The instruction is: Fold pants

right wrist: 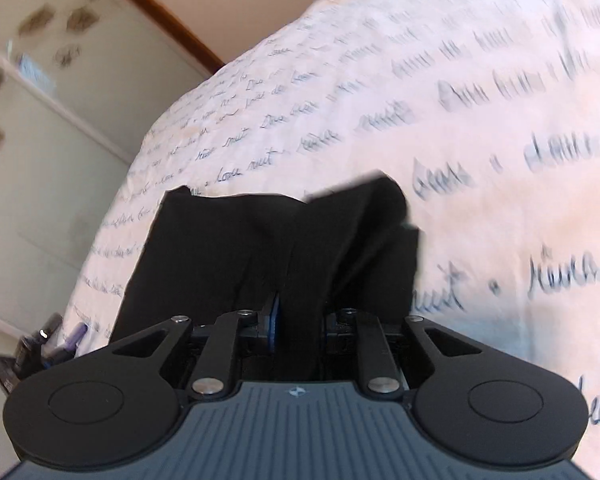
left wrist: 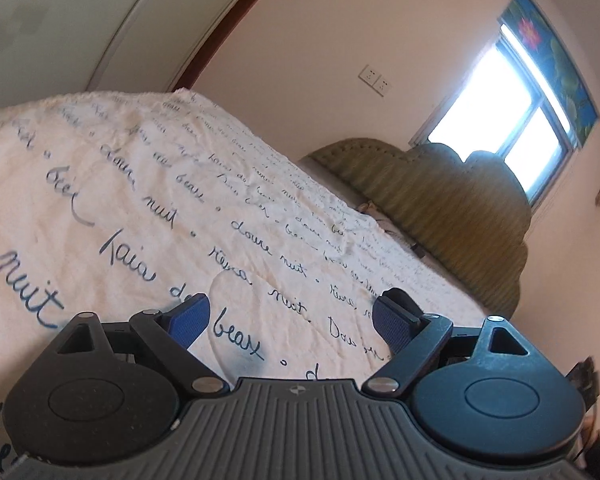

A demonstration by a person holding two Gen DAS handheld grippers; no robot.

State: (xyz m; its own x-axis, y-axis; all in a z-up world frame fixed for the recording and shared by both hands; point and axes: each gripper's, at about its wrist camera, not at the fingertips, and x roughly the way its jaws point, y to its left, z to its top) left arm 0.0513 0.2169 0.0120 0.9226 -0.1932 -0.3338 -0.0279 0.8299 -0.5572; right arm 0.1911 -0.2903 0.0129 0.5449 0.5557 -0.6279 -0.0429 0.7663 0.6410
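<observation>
There are two grippers: the left gripper (left wrist: 290,322) and the right gripper (right wrist: 300,316). There is one pair of black pants (right wrist: 268,248), one bedspread (left wrist: 100,184) with writing, one headboard (left wrist: 440,200), one window (left wrist: 512,120) and two wall sockets (left wrist: 375,80).

A home bedroom. A bed with a cream cover (left wrist: 148,208) printed in blue handwriting fills both views. At 3 o'clock in the left wrist view stands a padded green headboard (left wrist: 452,216), with a bright window (left wrist: 500,120) at 2 o'clock and wall sockets (left wrist: 375,80) beside it. In the right wrist view, pale wardrobe doors (right wrist: 40,128) stand at 9 o'clock.
</observation>
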